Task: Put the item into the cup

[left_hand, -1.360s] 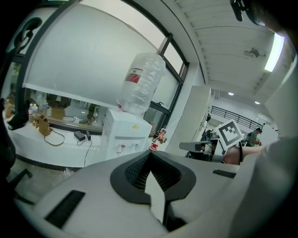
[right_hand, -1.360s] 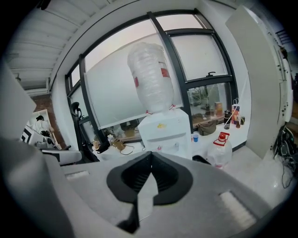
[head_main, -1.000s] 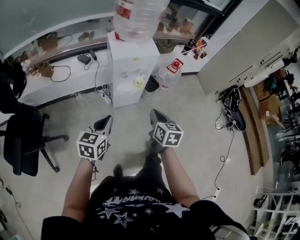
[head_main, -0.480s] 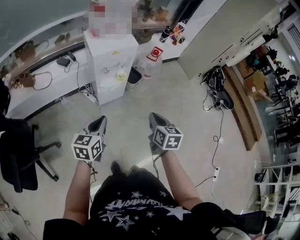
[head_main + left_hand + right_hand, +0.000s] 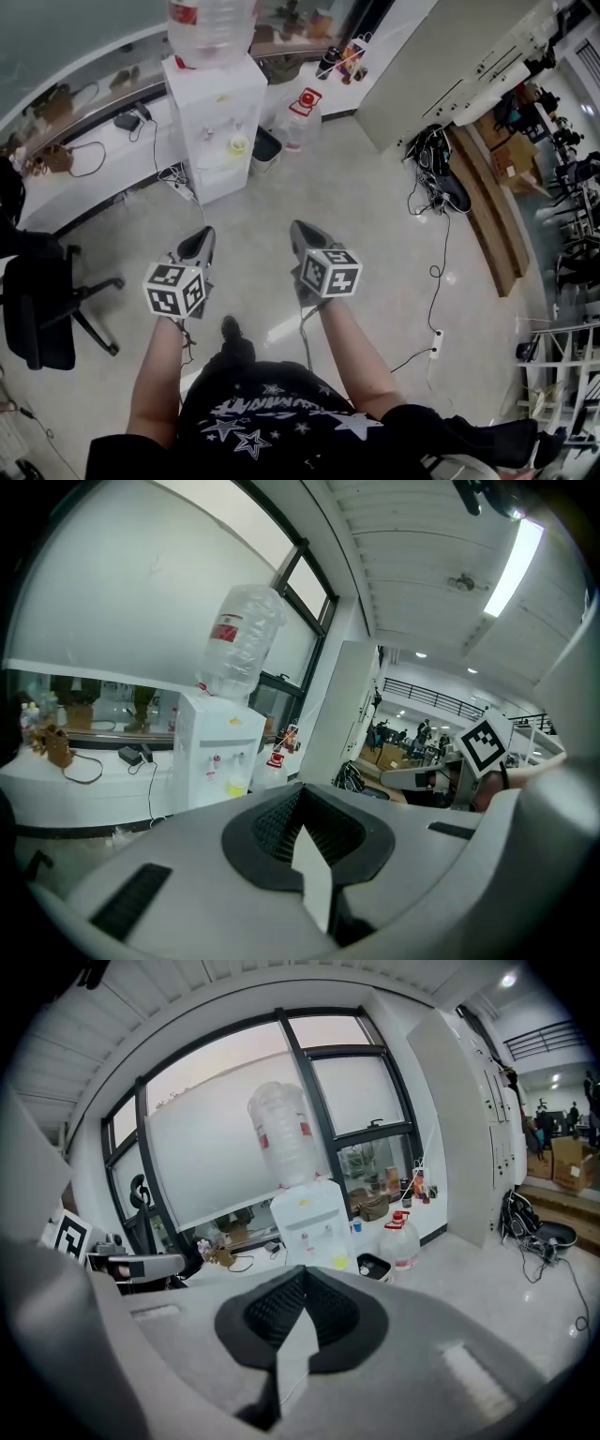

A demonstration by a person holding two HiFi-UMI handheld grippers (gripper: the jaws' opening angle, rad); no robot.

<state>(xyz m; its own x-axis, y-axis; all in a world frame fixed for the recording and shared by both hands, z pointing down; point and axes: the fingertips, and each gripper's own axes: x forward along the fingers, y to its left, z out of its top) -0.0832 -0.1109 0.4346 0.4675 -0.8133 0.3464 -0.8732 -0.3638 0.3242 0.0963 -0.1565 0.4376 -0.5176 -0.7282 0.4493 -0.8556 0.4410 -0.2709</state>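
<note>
Cup (image 5: 239, 144) small, yellow, in water dispenser (image 5: 214, 94) niche.

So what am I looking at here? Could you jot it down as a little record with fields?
place: office floor, person standing
left gripper: jaws together, nothing held
right gripper: jaws together, nothing held
ahead: white water dispenser, bottle on top
beside it: spare water jug
far left: black office chair
cup and item: not made out
</note>
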